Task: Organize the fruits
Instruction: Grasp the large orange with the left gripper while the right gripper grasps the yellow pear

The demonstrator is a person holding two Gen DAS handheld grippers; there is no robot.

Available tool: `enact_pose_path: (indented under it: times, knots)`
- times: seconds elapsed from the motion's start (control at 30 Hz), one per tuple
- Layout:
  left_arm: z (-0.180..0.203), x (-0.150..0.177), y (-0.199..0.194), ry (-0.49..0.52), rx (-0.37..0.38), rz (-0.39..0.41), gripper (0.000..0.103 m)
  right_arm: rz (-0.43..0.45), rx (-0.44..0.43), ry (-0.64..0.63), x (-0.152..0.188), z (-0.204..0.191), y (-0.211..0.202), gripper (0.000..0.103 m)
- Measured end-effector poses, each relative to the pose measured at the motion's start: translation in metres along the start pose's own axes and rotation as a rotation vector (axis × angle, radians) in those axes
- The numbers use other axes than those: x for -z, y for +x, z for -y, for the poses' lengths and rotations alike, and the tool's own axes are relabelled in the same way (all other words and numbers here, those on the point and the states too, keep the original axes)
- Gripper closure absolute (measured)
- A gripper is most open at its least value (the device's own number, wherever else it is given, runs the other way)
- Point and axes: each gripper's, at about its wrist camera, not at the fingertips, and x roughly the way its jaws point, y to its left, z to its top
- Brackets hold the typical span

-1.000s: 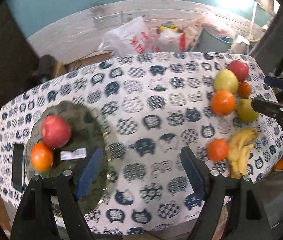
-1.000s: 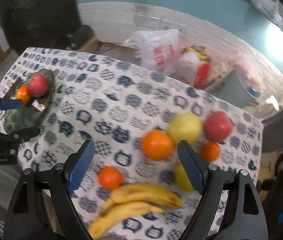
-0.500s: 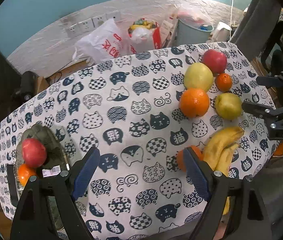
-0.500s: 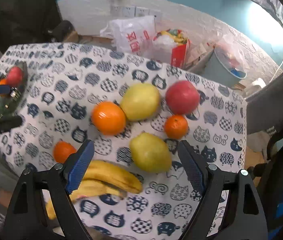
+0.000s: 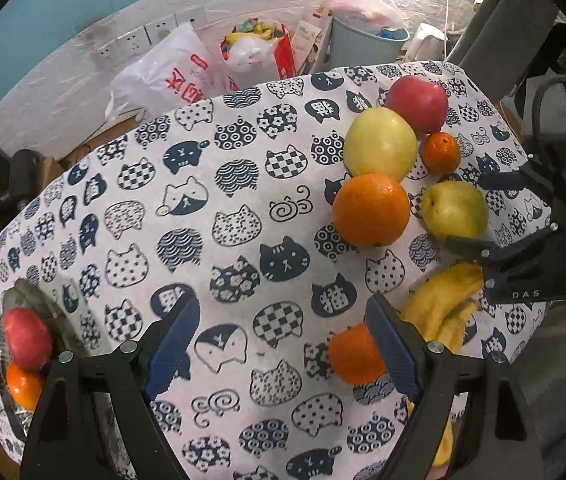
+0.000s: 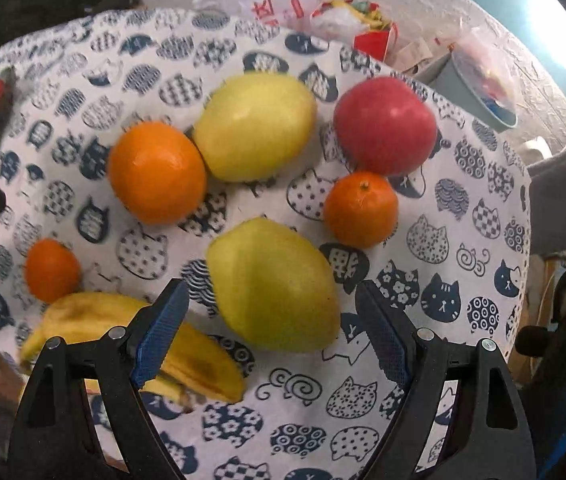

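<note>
Loose fruit lies on a cat-print tablecloth (image 5: 243, 208): a yellow-green pear (image 6: 275, 284) (image 5: 453, 210), a second pear (image 6: 255, 124), a big orange (image 6: 157, 172) (image 5: 371, 210), a red apple (image 6: 385, 124), two small mandarins (image 6: 361, 210) (image 6: 51, 270) and bananas (image 6: 131, 340) (image 5: 443, 312). My right gripper (image 6: 271, 336) is open, its jaws on either side of the near pear, apart from it. My left gripper (image 5: 283, 344) is open and empty over bare cloth; a mandarin (image 5: 353, 354) lies by its right finger. A dark plate (image 5: 43, 312) at far left holds a red apple (image 5: 27, 338) and an orange (image 5: 23, 386).
Behind the table's far edge stand white plastic bags (image 5: 171, 76), a grey bin (image 5: 367, 44) and a wall with sockets. A dark chair (image 6: 563, 192) is at the right side. The table edge runs close below both grippers.
Both grippers have moved right and closer to the loose fruit. The right gripper now straddles the near pear. The plate has slid to the left edge of the left wrist view.
</note>
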Motion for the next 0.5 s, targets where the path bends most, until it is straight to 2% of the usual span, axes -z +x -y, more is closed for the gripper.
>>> enact_pose_path:
  times: [0.23,0.33,0.5]
  knots:
    - [0.012,-0.011,0.017,0.029,0.01,-0.02,0.017,0.006,-0.026,0.012,0.003,0.007,0.012,0.019]
    - [0.02,-0.018,0.021,0.04,0.021,-0.023,0.017,0.017,-0.077,0.018,0.002,0.008,0.016,0.029]
    - [0.034,-0.03,0.028,0.057,0.03,-0.023,0.017,0.048,-0.076,0.033,0.007,0.008,0.012,0.031]
